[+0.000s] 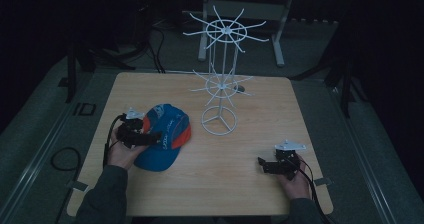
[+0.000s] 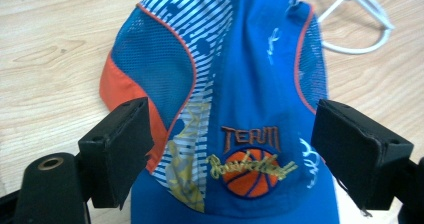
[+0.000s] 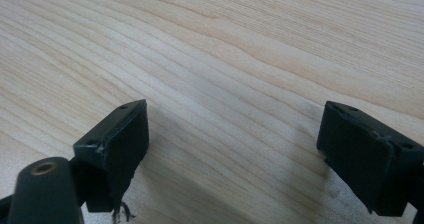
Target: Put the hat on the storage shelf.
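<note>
Your left gripper (image 2: 232, 149) hangs over the blue cap (image 2: 240, 94) with its jaws wide apart, gripping nothing. The cap lies flat on the table (image 1: 240, 184), just beside the white wire rack (image 1: 220, 89). Close squarely on the crown's front, not loose mesh. Your right gripper (image 3: 235, 154) rests open, holding nothing.

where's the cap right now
In the high view the cap lies on the left side of the table, just left of the white rack's round base, with the open left claw at it.
</note>
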A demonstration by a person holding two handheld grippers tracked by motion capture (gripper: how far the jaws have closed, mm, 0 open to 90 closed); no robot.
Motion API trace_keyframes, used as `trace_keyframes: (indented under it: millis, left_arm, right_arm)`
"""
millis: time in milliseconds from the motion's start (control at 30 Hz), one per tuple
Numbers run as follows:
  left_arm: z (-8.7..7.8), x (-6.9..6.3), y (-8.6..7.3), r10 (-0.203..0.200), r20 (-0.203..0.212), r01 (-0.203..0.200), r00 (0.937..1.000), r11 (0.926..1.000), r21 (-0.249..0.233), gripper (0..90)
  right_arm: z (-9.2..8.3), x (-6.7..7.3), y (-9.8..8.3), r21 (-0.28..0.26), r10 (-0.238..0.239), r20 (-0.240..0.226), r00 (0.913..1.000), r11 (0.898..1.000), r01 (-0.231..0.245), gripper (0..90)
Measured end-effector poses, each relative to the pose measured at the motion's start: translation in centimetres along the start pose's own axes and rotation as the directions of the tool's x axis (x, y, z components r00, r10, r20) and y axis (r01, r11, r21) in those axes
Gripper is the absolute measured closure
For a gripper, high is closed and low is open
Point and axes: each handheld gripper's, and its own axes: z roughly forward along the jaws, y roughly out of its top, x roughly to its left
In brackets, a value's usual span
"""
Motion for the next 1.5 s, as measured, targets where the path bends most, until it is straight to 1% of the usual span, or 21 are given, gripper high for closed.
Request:
trace_keyframes:
  millis: [233, 300, 433, 600, 633, 833, 900, 1000, 1067, 1100, 1167, 1267, 1367, 1433, 1467, 1500]
  left_arm:
    - [1.0, -0.3, 0.3, 0.001, 0.008, -0.001, 1.0000, 0.9999, 0.017, 16.2]
    - [1.5, -0.5, 0.5, 0.001, 0.013, -0.002, 0.9999, 0.9995, 0.031, 16.2]
    - [2.2, -0.8, 0.7, 0.005, 0.017, -0.006, 0.9999, 0.9991, 0.042, 16.2]
    - [2.6, -1.0, 0.9, 0.010, 0.018, -0.011, 0.9998, 0.9986, 0.052, 16.2]
    - [3.0, -1.2, 1.0, 0.020, 0.018, -0.021, 0.9996, 0.9978, 0.063, 16.2]
    - [3.9, -1.2, 0.9, 0.015, 0.003, -0.015, 0.9999, 0.9946, 0.103, 16.5]
    - [4.0, -1.2, 0.9, 0.021, -0.001, -0.021, 0.9998, 0.9929, 0.117, 18.1]
    - [4.1, -1.5, 0.8, 0.040, -0.024, -0.037, 0.9989, 0.9908, 0.130, 26.7]
    - [4.1, -1.6, 0.8, 0.052, -0.037, -0.047, 0.9979, 0.9894, 0.137, 38.0]
    - [4.1, -1.6, 0.7, 0.058, -0.041, -0.051, 0.9975, 0.9887, 0.141, 41.6]
    - [4.1, -1.7, 0.7, 0.064, -0.069, -0.053, 0.9956, 0.9871, 0.151, 51.9]
    - [4.2, -1.7, 0.6, 0.073, -0.087, -0.057, 0.9936, 0.9835, 0.171, 64.5]
    - [4.2, -1.7, 0.4, 0.090, -0.089, -0.071, 0.9919, 0.9788, 0.192, 77.8]
    - [4.2, -1.7, 0.4, 0.092, -0.086, -0.073, 0.9920, 0.9770, 0.200, 83.5]
    - [4.1, -1.6, 0.4, 0.100, -0.090, -0.080, 0.9909, 0.9764, 0.201, 85.9]
    - [4.0, -1.6, 0.4, 0.097, -0.092, -0.077, 0.9911, 0.9777, 0.195, 87.6]
  right_arm:
    - [0.0, 0.0, 0.0, 0.000, 0.000, 0.000, 1.0000, 1.000, 0.000, 13.1]
    - [0.0, 0.0, 0.0, 0.000, -0.001, 0.000, 1.0000, 1.000, 0.001, 13.1]
    - [0.0, 0.0, 0.0, 0.000, -0.001, 0.000, 1.0000, 1.000, 0.001, 13.1]
    - [0.0, 0.0, 0.0, 0.000, 0.000, 0.000, 1.0000, 1.000, 0.000, 13.1]
    - [0.0, 0.0, 0.0, 0.000, 0.000, 0.000, 1.0000, 1.000, 0.000, 13.1]
    - [0.0, 0.0, 0.0, 0.000, 0.000, 0.000, 1.0000, 1.000, 0.000, 13.1]
    - [0.0, 0.0, 0.0, 0.000, 0.000, 0.000, 1.0000, 1.000, 0.000, 13.1]
    - [0.0, 0.0, 0.0, 0.000, 0.000, 0.000, 1.0000, 1.000, 0.000, 13.1]
    - [0.0, 0.0, 0.0, 0.000, 0.000, 0.000, 1.0000, 1.000, 0.000, 13.1]
    - [0.0, 0.0, 0.0, 0.000, 0.000, 0.000, 1.0000, 1.000, 0.000, 13.1]
    - [0.0, 0.0, 0.0, 0.000, 0.000, 0.000, 1.0000, 1.000, 0.000, 13.1]
    - [0.0, 0.0, 0.0, 0.000, -0.001, 0.000, 1.0000, 1.000, 0.001, 13.1]
    - [0.0, 0.0, 0.0, 0.000, 0.000, 0.000, 1.0000, 1.000, 0.000, 13.1]
    - [0.0, 0.0, 0.0, 0.000, 0.000, 0.000, 1.0000, 1.000, 0.000, 13.1]
    - [0.0, 0.0, 0.0, 0.000, 0.000, 0.000, 1.0000, 1.000, 0.000, 13.1]
    - [0.0, 0.0, 0.0, 0.000, -0.001, 0.000, 1.0000, 1.000, 0.001, 13.1]
